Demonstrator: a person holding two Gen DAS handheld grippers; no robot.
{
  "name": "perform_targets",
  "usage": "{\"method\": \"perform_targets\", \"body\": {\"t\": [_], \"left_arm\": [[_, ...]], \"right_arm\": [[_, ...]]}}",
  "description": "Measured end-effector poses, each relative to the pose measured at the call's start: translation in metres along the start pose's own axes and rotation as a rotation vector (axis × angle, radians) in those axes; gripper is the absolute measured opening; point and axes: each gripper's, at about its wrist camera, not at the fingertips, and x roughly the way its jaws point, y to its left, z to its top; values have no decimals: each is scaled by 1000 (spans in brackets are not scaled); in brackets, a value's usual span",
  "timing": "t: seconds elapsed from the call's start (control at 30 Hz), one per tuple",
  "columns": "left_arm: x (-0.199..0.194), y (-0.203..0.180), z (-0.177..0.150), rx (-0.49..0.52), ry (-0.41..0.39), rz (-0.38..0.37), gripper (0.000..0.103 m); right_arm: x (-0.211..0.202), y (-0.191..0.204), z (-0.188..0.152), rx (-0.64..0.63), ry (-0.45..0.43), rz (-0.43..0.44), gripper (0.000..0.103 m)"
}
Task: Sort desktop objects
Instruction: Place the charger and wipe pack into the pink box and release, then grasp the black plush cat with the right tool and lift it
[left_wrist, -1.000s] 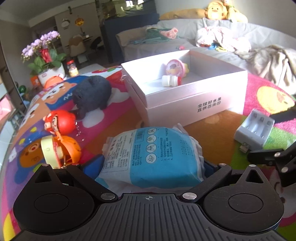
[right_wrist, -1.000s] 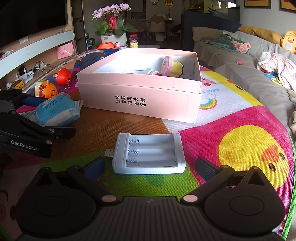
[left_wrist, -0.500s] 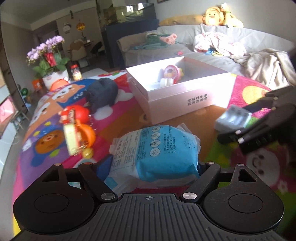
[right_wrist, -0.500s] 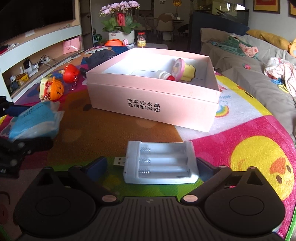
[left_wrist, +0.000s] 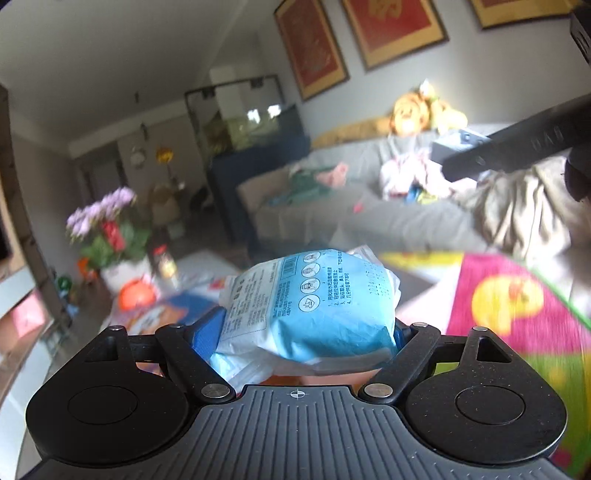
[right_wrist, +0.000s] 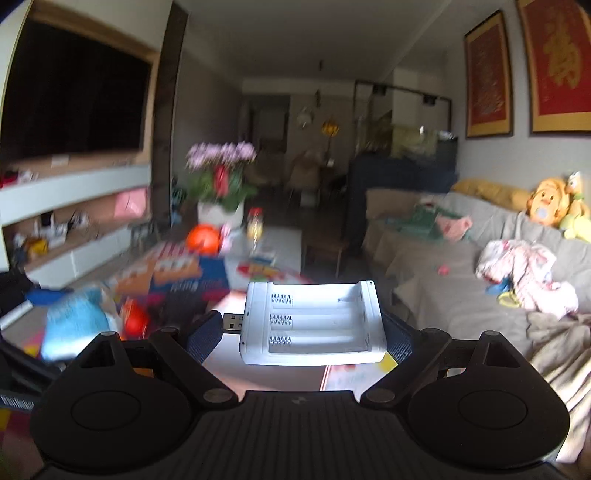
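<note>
My left gripper (left_wrist: 308, 332) is shut on a blue and white tissue pack (left_wrist: 314, 306) and holds it high above the table. My right gripper (right_wrist: 299, 332) is shut on a white battery charger (right_wrist: 312, 325) with a USB plug at its left, also lifted high. The right gripper's arm and the charger show at the upper right of the left wrist view (left_wrist: 517, 147). The tissue pack shows blurred at the lower left of the right wrist view (right_wrist: 74, 321). The pink box is out of view.
A colourful mat (left_wrist: 517, 306) covers the table. A flower pot (right_wrist: 219, 184), an orange toy (right_wrist: 203, 238) and a small jar (right_wrist: 255, 225) stand at the far end. A grey sofa (right_wrist: 461, 280) with clothes and plush toys runs along the right.
Both grippers have risen and tilted upward with their objects. The charger left the mat. The pink box and the toys beside it have dropped out of view.
</note>
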Motion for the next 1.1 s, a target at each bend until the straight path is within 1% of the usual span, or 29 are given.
{"method": "perform_targets", "body": {"t": [0.07, 0.13, 0.17, 0.2, 0.27, 0.37, 0.5, 0.6, 0.63, 0.7, 0.8, 0.9, 0.93, 1.0, 1.1], "left_arm": [[26, -10, 16, 17, -38, 6, 88], [53, -16, 26, 18, -81, 30, 92], [66, -17, 30, 15, -73, 31, 97], [77, -16, 31, 7, -50, 9, 97], [87, -10, 25, -28, 0, -34, 98], [79, 0, -2, -70, 40, -36, 101], [69, 20, -43, -123, 130, -15, 102], [63, 37, -73, -174, 203, 29, 102], [59, 45, -82, -183, 221, 55, 102], [57, 56, -97, -202, 248, 115, 102], [55, 74, -112, -266, 273, 176, 102], [57, 86, -122, -318, 292, 239, 103], [59, 88, -123, -336, 301, 246, 103], [60, 94, -126, -380, 321, 229, 103], [58, 97, -129, -401, 305, 206, 103]], "right_arm": [[9, -9, 15, 32, -4, -1, 91], [26, -16, 27, 61, 9, 6, 91], [36, -18, 33, 78, 18, 10, 91], [47, -20, 37, 98, 31, 16, 91], [69, -21, 43, 118, 58, 23, 91], [100, -16, 41, 111, 106, 33, 91], [142, -6, 20, 100, 202, 63, 91], [171, -3, 4, 119, 309, 102, 93], [176, -4, 0, 136, 331, 107, 95], [177, -2, -8, 161, 342, 111, 99], [182, 0, -11, 186, 352, 107, 101], [187, 15, -12, 167, 364, 123, 101], [190, 24, -8, 145, 364, 133, 101], [198, 48, -2, 96, 364, 165, 101], [230, 88, 16, 66, 412, 266, 102]]}}
